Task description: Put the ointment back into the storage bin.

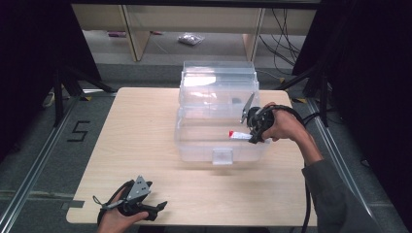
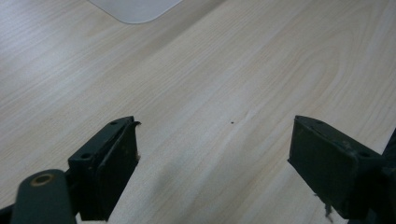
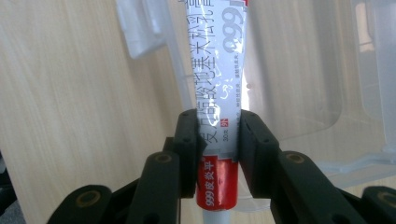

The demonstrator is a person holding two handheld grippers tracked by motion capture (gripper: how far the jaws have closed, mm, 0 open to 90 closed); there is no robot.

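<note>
My right gripper (image 1: pixel 252 132) is shut on a white ointment tube (image 1: pixel 239 135) with a red band. It holds the tube level over the right part of the clear plastic box (image 1: pixel 194 145), whose lid stands open at the back. In the right gripper view both black pads clamp the tube (image 3: pixel 218 93) near its red end, and the printed end points away over the box wall (image 3: pixel 299 84). My left gripper (image 1: pixel 158 208) rests low at the table's front left edge, open, with bare wood between its fingers (image 2: pixel 112 163).
The light wooden table (image 1: pixel 141 126) has free room left of the box and in front of it. A corner of the clear box (image 2: pixel 135 9) shows at the top of the left gripper view. Dark stands and cables flank the table on both sides.
</note>
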